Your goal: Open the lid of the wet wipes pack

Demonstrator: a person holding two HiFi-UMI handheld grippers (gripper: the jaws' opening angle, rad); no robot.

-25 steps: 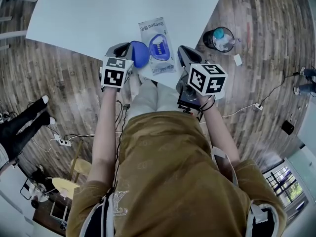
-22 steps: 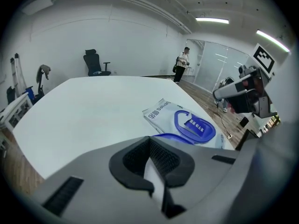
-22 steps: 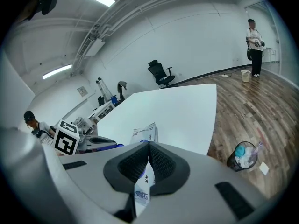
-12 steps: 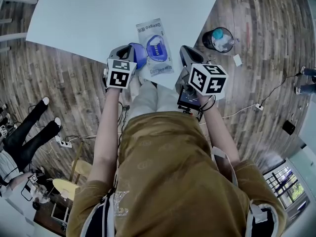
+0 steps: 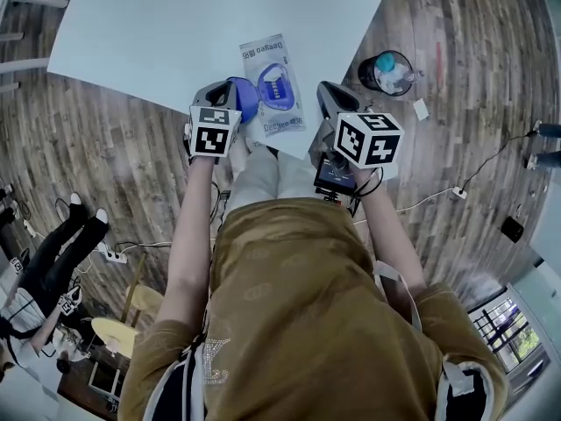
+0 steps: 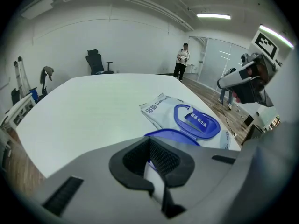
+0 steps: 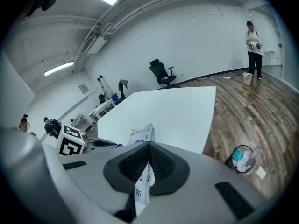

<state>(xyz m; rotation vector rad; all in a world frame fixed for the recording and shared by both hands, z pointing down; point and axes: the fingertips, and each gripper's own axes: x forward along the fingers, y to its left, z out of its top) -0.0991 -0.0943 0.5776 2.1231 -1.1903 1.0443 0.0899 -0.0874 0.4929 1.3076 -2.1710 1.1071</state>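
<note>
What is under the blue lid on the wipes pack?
The left gripper holds the lid open. Beneath it: a blue oval frame and a blue printed seal sticker. The wipes are hidden by that sticker.

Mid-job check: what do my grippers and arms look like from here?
Both the left gripper and right gripper are grey plastic shells with black ribbed pads. Each carries a white cube printed with black square markers. The person wears a golden-brown short-sleeved top.

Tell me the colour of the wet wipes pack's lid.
Blue. The lid of the wet wipes pack shows best in the left gripper view.
</note>
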